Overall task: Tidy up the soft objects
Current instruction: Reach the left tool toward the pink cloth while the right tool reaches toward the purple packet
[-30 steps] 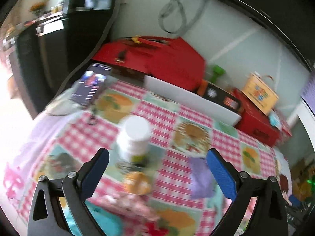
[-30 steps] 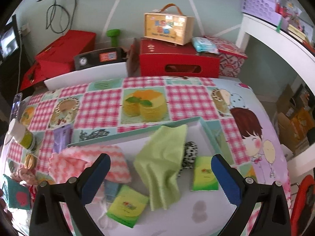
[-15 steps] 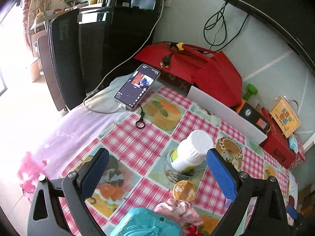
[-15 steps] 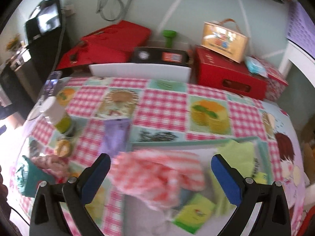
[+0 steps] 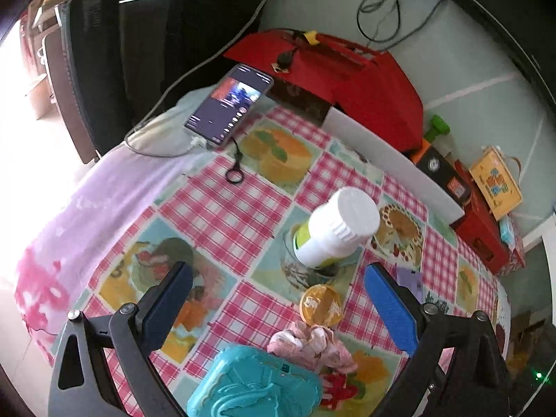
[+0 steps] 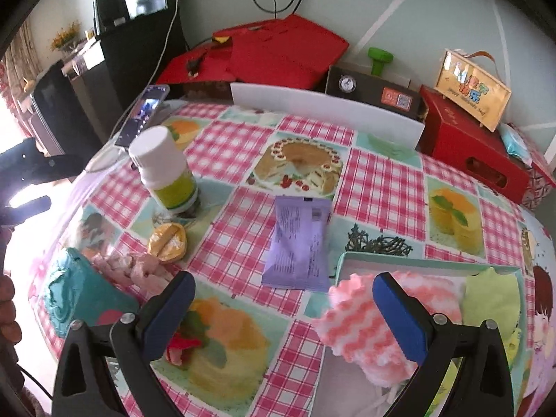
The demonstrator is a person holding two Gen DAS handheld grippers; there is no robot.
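A pink-and-white zigzag knitted cloth (image 6: 368, 316) lies draped over the near-left corner of a shallow white tray (image 6: 410, 267), with a light green cloth (image 6: 491, 300) beside it inside the tray; both appear only in the right wrist view, and the tray's near part is cut off by the frame. The right gripper (image 6: 283, 312) hovers above the checked pink tablecloth (image 6: 222, 146), its blue-padded jaws spread wide and holding nothing. Left of the tray lies a purple packet (image 6: 299, 243), its small print too fine to read. Further left is a crumpled pink fabric piece (image 5: 312, 344), next to a teal pouch (image 5: 253, 385) partly cut off at the frame's bottom edge. The left gripper (image 5: 278, 305) hangs over these, jaws likewise wide apart and empty. Beyond stand an orange round lid (image 5: 321, 304) and a white bottle (image 5: 335, 231) with a yellow-green label, its wording unreadable. Only the left view clearly shows the lit phone (image 5: 229, 106) with its cable. At the back, red boxes (image 6: 476, 149) carry a yellow carton (image 6: 474, 90) with blurred lettering.
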